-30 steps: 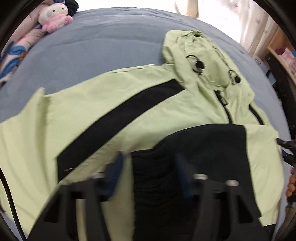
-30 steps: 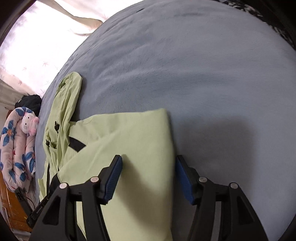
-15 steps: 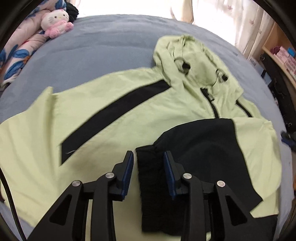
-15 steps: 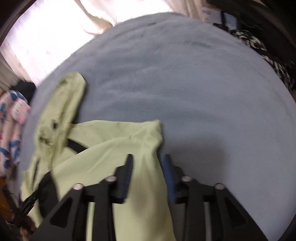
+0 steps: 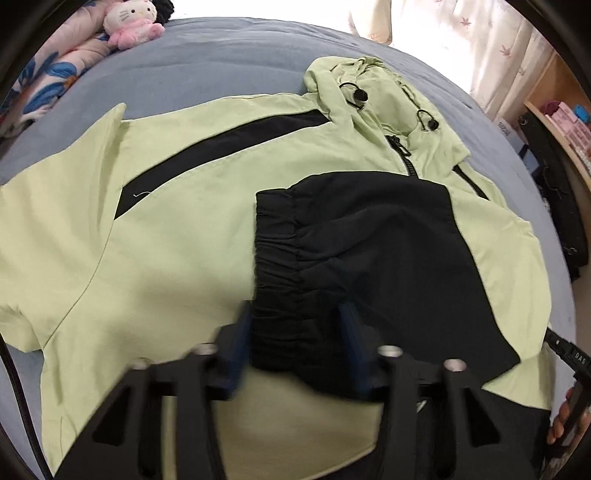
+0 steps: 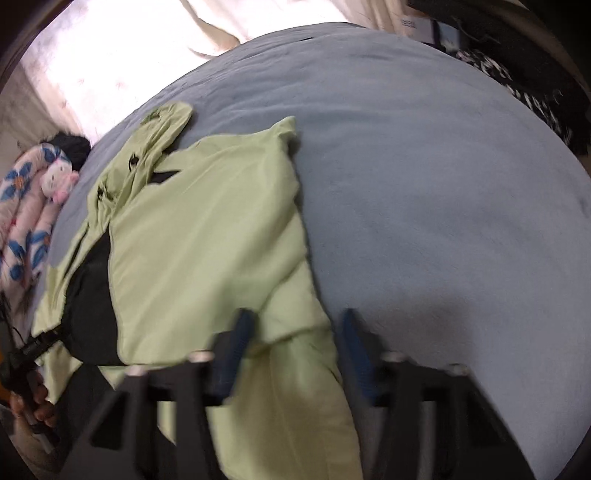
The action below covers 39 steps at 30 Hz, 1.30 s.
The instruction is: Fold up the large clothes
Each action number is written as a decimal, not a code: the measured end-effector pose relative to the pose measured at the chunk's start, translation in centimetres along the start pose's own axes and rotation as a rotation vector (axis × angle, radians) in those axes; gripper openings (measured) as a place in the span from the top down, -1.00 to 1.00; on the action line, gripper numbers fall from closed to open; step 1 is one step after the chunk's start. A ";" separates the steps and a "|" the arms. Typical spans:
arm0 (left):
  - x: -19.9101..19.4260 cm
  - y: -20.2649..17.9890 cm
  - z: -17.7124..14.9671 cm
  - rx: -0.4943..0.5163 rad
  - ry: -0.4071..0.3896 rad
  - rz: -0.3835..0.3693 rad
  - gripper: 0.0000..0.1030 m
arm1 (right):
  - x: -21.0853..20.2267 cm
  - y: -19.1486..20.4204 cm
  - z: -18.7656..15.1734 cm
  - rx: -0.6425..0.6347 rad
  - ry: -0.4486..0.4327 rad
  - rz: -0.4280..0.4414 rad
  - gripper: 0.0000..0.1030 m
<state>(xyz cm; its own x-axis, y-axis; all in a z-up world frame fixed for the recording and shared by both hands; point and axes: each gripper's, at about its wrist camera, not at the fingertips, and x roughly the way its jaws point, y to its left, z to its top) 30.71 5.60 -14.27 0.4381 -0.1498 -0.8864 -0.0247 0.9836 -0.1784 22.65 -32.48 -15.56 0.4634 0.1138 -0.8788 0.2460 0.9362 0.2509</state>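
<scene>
A light green hooded jacket (image 5: 177,236) with black panels lies spread on a grey-blue bed (image 5: 221,66). Its black sleeve with a gathered cuff (image 5: 280,266) is folded across the chest. My left gripper (image 5: 295,343) is open, its blue pads on either side of the cuff's lower end. In the right wrist view the same jacket (image 6: 207,236) has its green sleeve folded over the body. My right gripper (image 6: 295,343) is open over the sleeve's lower part, apart from the cloth as far as I can tell. The hood (image 5: 369,88) lies flat at the far end.
A pink and white plush toy (image 5: 129,22) and a floral pillow (image 5: 44,81) lie at the bed's far left. A wooden shelf (image 5: 561,122) and dark bags stand to the right of the bed. Curtains (image 6: 110,55) hang behind. Bare blanket (image 6: 443,184) lies right of the jacket.
Both grippers closed half a second ago and have opened again. The right sleeve has been drawn over the jacket body. The left gripper has pulled back along the black cuff.
</scene>
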 end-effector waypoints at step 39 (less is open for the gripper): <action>1.7 -5.9 -1.3 0.085 -0.120 0.017 0.14 | 3.5 8.9 2.5 -0.175 -0.119 -0.203 -0.11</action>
<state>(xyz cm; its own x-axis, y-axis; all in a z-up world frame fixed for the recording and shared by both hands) 30.45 -0.63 -15.30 0.5424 -0.1250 -0.8308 0.0410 0.9916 -0.1225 28.62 -24.56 -15.33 0.5186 -0.1121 -0.8476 0.1979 0.9802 -0.0085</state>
